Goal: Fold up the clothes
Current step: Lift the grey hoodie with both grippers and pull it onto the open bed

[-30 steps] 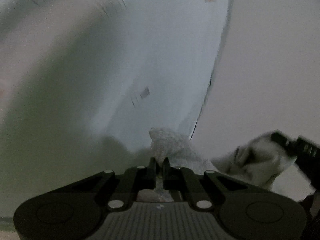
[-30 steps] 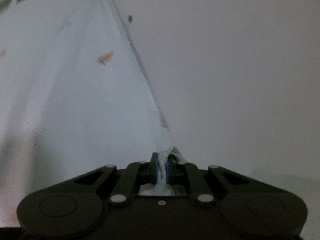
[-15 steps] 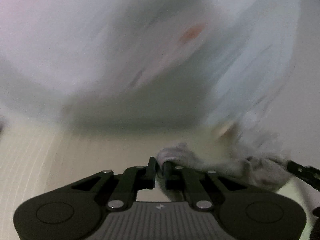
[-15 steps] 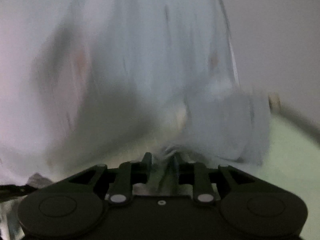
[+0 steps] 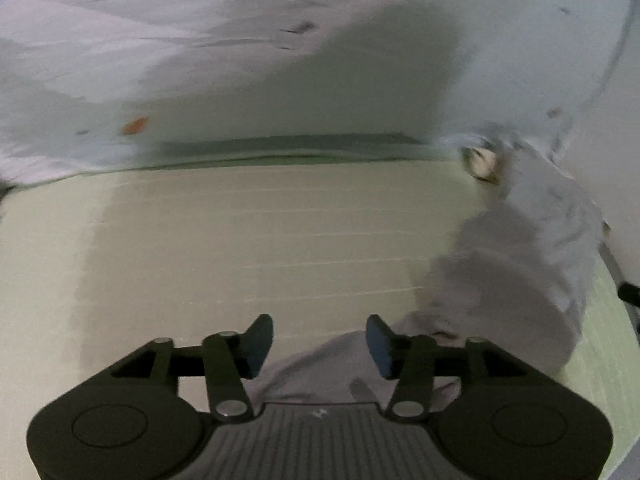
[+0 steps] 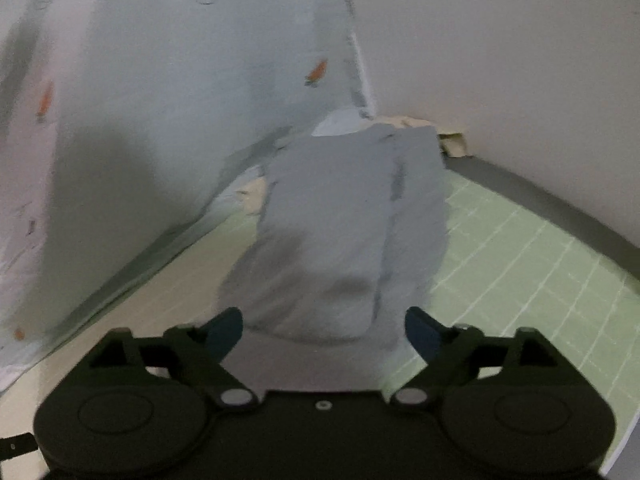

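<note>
Grey garment heaped on mat, carrot-print sheet right view only

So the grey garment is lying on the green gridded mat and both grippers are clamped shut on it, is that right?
Not quite. The grey garment does lie on the green gridded mat, but both wrist views show the left gripper and right gripper with jaws apart and opening, pads off the cloth.

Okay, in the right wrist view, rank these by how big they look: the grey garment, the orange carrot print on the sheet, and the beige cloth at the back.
1. grey garment, by far the largest, though nearest the camera
2. beige cloth, only partly visible
3. carrot print, smallest
</note>
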